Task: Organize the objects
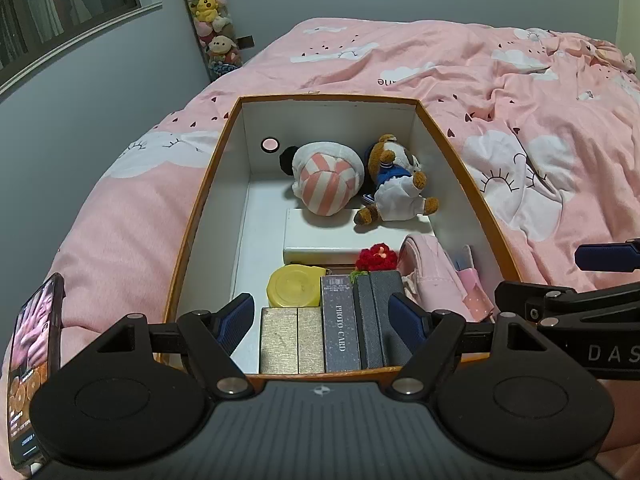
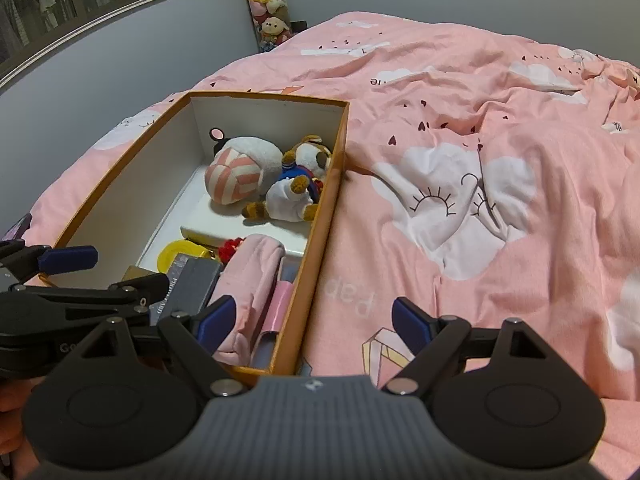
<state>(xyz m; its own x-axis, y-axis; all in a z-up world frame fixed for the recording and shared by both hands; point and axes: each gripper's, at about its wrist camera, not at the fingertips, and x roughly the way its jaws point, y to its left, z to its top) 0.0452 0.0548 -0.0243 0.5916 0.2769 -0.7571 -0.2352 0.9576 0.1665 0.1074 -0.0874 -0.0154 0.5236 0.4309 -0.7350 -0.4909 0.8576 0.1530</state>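
Note:
An orange cardboard box [image 1: 200, 200] with a white inside lies on the pink bed, also in the right wrist view [image 2: 332, 184]. It holds a pink-striped plush [image 1: 328, 184], a brown dog plush [image 1: 396, 184], a white flat box [image 1: 320, 236], a yellow tape measure [image 1: 294, 286], a red knitted flower [image 1: 376, 258], gold boxes [image 1: 292, 344], a grey "PHOTO CARD" box [image 1: 340, 328], dark books [image 1: 376, 316] and a pink pouch [image 1: 436, 276]. My left gripper [image 1: 322, 320] is open and empty above the box's near end. My right gripper [image 2: 314, 326] is open and empty over the box's right wall.
A phone [image 1: 34, 368] with a lit screen lies on the bedding left of the box. The pink quilt [image 2: 480, 200] spreads to the right. A column of plush toys [image 1: 210, 12] stands against the grey wall. A window is at upper left.

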